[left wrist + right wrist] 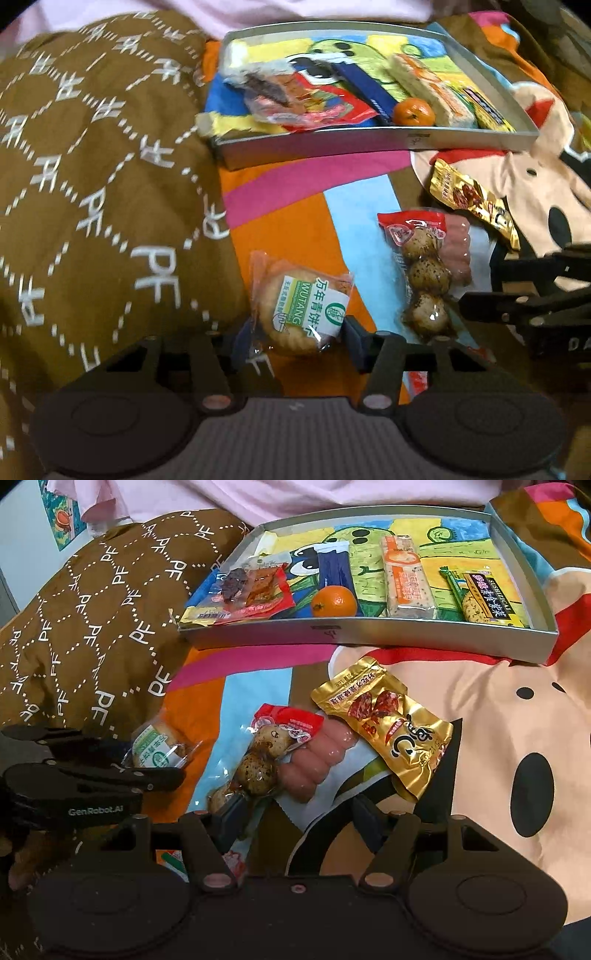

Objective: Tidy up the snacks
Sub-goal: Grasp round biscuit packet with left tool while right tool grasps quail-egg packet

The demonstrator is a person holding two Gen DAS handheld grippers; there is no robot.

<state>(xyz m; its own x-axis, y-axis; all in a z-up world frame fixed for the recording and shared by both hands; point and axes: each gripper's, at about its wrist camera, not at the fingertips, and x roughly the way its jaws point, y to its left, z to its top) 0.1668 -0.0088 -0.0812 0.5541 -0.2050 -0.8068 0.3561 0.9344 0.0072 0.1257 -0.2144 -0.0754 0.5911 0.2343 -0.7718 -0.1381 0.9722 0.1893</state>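
My left gripper [299,341] is shut on a round biscuit packet [299,306] with a green and white label, one finger against each side. The right wrist view shows that packet [159,746] tilted at the left gripper's [147,760] tips. My right gripper [297,821] is open, low over the bedspread. Its left finger touches the near end of a quail egg packet [262,753], and pink sausages [317,760] lie just ahead between the fingers. A gold packet [388,720] lies right of them. A silver tray [332,631] behind holds a tangerine [334,601] and several snacks.
A brown patterned quilt [92,184] bulges up on the left, close to the tray [369,142] and the biscuit. The colourful bedspread [498,709] stretches to the right. My right gripper [491,280] reaches in beside the egg packet [424,273]. Pink fabric lies behind the tray.
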